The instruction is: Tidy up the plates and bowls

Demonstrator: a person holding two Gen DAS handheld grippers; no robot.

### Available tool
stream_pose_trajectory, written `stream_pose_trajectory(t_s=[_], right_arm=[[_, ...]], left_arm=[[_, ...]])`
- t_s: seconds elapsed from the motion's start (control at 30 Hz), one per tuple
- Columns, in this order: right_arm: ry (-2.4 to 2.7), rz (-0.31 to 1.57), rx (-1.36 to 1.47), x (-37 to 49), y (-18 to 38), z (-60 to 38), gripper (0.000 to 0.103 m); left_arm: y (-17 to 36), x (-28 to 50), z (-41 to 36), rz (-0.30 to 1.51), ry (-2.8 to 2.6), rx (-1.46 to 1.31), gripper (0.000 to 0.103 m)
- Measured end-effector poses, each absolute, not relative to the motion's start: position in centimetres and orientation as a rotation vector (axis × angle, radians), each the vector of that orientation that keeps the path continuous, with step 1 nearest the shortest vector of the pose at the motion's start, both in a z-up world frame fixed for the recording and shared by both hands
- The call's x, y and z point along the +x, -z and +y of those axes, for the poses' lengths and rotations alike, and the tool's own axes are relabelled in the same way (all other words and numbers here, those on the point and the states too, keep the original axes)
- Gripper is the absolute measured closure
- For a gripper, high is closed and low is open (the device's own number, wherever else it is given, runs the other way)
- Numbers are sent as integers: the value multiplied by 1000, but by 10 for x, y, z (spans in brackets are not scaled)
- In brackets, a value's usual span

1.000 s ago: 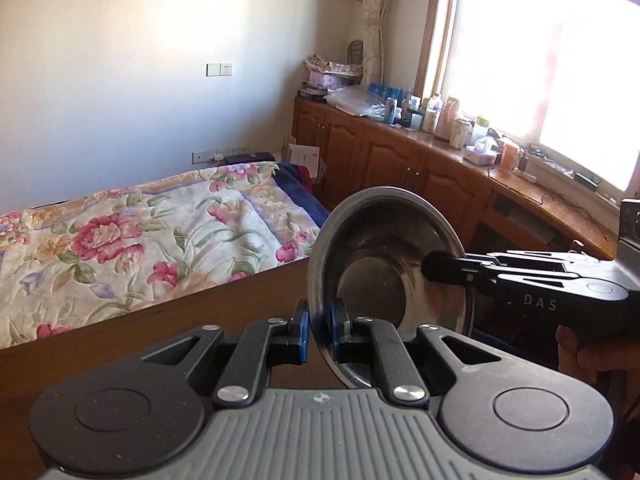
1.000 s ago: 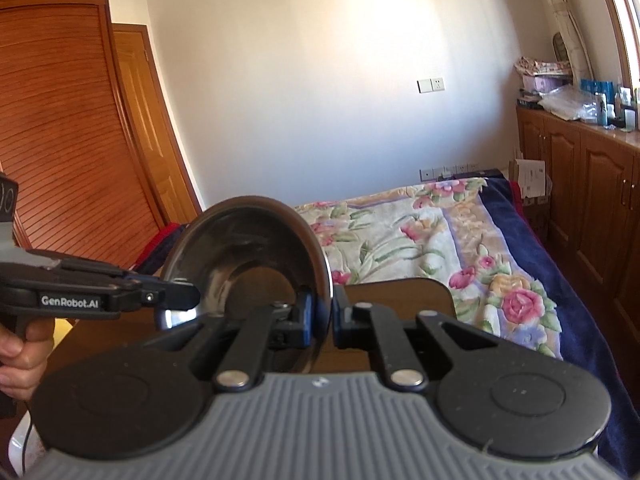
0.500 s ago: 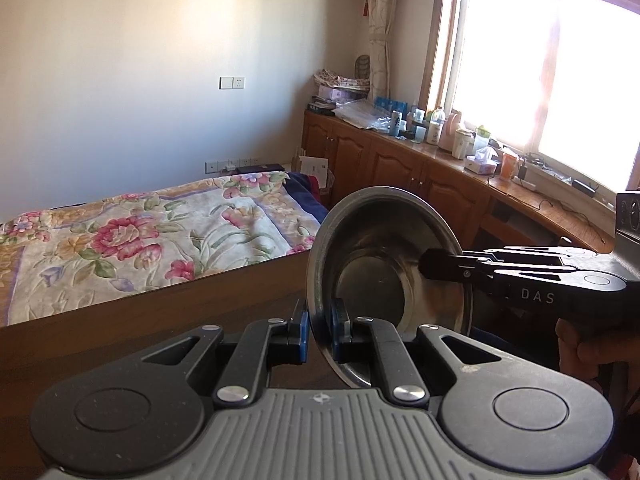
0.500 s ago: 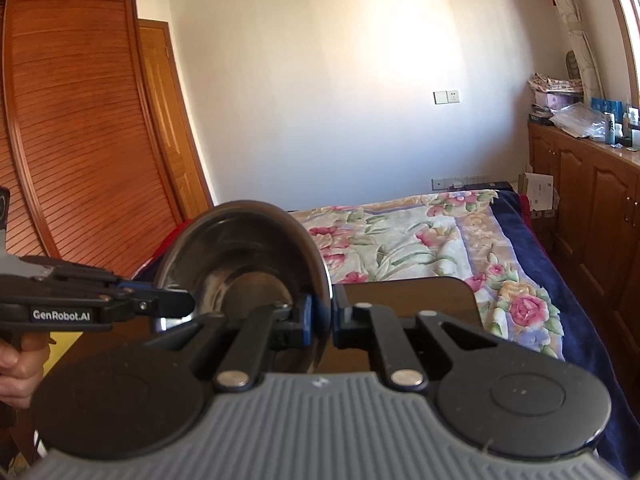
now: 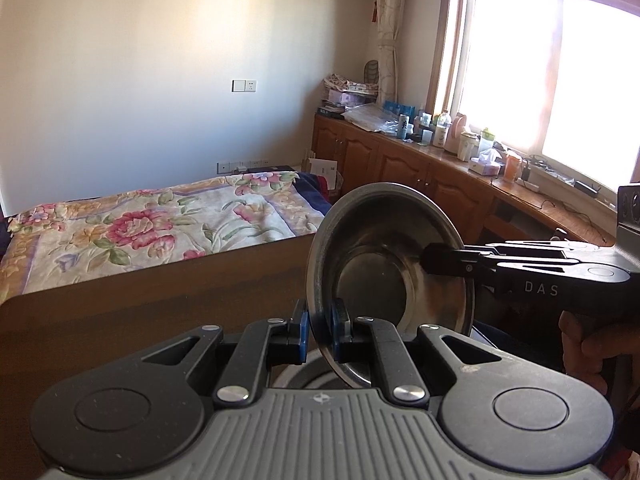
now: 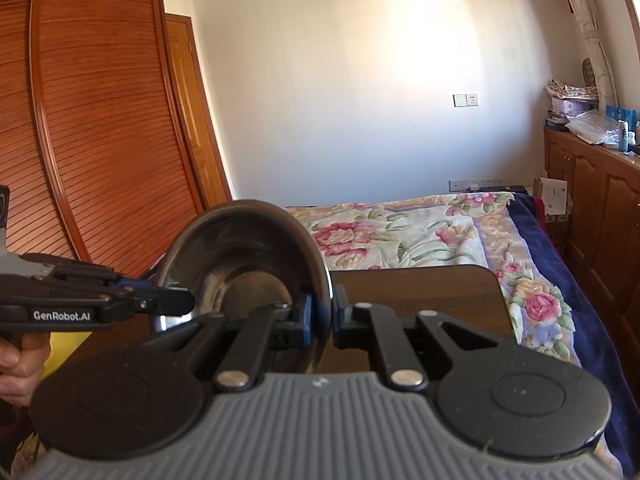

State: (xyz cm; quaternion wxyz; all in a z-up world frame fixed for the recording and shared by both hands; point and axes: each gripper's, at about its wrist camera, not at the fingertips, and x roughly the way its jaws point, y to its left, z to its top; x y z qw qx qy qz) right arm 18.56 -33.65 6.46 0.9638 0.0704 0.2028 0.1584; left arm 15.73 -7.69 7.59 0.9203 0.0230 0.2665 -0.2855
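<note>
- Against the pictures from a second ago, the room behind has slid across both wrist views: the flowered bed (image 5: 152, 232) sits lower and further left, more of the window (image 5: 552, 68) and the louvered wardrobe (image 6: 88, 120) shows. The steel bowl (image 5: 384, 276) keeps the same place between both tools, so I judge the pair is carrying it level through the air as one load.
- For the task this reads as mid-transfer: the bowl is off the brown surface (image 5: 160, 308), held on edge above its near edge, not yet set down or stacked. A round rim shows just under the bowl in the left wrist view; it may be another dish, but too little shows to say.
- The left tongs (image 5: 319, 328) are closed nearly all the way, their blue pads clamping the bowl's thin rim at its lower edge.
- The right tongs (image 6: 320, 320) are likewise pinched almost shut on the rim, at the side a quarter-turn away, as the left wrist view shows.
- A hand (image 5: 588, 344) grips the right tool's handle; the other hand (image 6: 16, 364) holds the left one.
</note>
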Motion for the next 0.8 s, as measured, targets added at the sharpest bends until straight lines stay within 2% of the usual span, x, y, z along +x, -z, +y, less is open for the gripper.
stream_pose_trajectory(t_s=[0.8], right_arm=[[-340,469,149,156,-31,-319,91]], left_arm=[[-12,138,-63,656,568,-30,90]])
